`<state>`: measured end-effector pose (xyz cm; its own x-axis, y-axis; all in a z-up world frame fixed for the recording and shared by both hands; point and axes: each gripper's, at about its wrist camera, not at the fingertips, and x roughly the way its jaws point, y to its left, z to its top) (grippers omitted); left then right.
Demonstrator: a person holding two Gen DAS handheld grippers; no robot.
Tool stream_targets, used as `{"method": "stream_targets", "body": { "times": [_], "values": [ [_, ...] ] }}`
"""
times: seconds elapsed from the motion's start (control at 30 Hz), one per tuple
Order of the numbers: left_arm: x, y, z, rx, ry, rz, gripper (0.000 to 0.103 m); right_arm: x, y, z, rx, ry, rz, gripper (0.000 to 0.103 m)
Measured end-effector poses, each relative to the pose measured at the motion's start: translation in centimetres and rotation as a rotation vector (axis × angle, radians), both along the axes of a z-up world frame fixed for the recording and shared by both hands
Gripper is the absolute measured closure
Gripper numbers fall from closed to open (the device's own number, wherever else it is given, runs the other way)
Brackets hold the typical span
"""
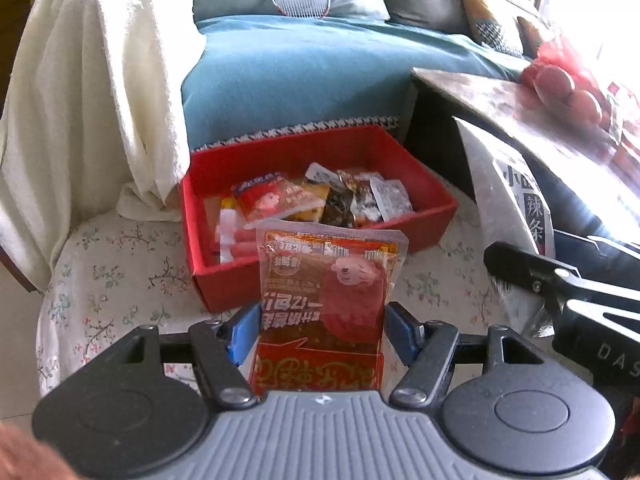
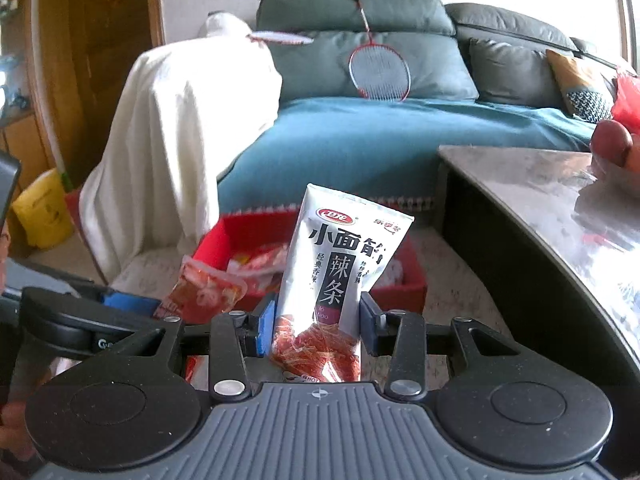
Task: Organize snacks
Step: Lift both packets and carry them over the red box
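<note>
Left gripper (image 1: 320, 326) sits nearest, blue pads clamped on a red snack packet (image 1: 326, 280) held upright; right gripper (image 2: 318, 320) likewise pinches a white snack bag (image 2: 340, 268), tilted slightly; both loads hang above the floral cloth (image 1: 120, 268), just short of the red box (image 1: 420, 184); box already holds mixed small packets (image 1: 312, 200); best move, likely: carry each load over the near wall, lower it inside before parting the jaws, one hand at a time so the bags don't collide; blue sofa (image 2: 380, 136) and badminton racket (image 2: 380, 72) sit beyond.
</note>
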<state>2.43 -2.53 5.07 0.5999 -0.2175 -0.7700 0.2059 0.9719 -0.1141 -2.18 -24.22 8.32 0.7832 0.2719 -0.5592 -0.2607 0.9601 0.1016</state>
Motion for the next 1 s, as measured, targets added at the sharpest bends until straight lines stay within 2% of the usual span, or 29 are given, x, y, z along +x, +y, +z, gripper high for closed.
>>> {"method": "stream_targets", "body": {
  "times": [0.2,0.63,1.0],
  "values": [
    [0.9,0.1,0.9,-0.009,-0.038,0.034,0.043,1.0,0.1,1.2,-0.001,-0.069,-0.019,0.053],
    [2.7,0.4,2.9,0.016,-0.136,0.085,0.042,3.1,0.8,2.2,-0.008,-0.143,-0.030,0.053],
    [4.5,0.2,4.5,0.038,-0.214,0.118,0.042,4.9,-0.4,3.0,0.007,-0.191,-0.070,0.053]
  ]
}}
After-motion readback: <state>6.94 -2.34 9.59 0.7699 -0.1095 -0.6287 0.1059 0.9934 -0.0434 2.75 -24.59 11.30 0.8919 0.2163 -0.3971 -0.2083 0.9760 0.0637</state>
